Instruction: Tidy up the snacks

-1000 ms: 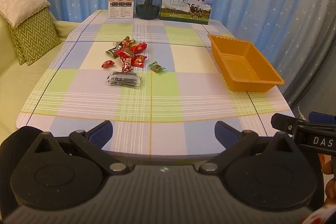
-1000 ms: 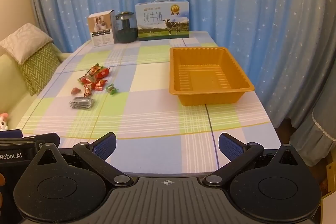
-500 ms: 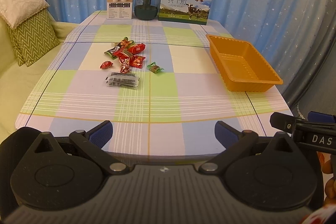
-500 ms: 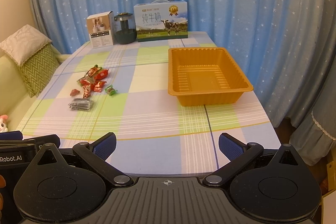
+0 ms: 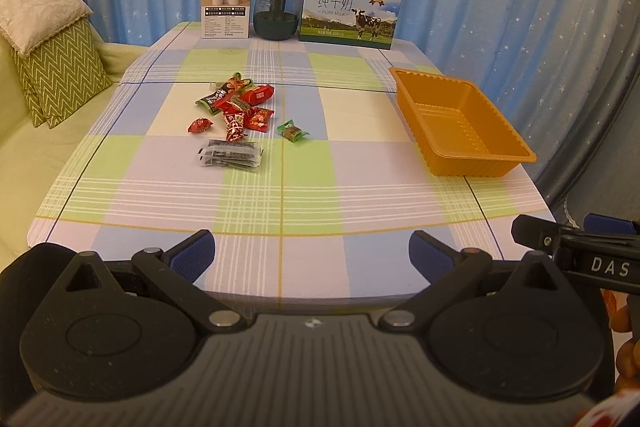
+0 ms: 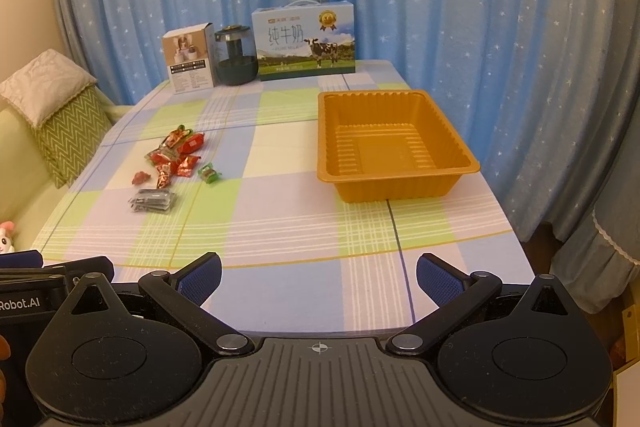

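Blue-and-white cardboard milk carton with cow picture [image 5: 350, 11], far edge of checked table: big Chinese characters 纯牛奶, under them "PURE MILK". Gold medal seal at carton's upper right, its number too small to read. Small print along carton's base unreadable.

White-and-tan small product box [image 5: 226, 4], left of carton beyond dark jar: label rows illegible.

Black gripper body [image 5: 600, 261], near right of carton's view: white "DAS".

Other black gripper body [image 6: 24, 303]: "Robot.AI".
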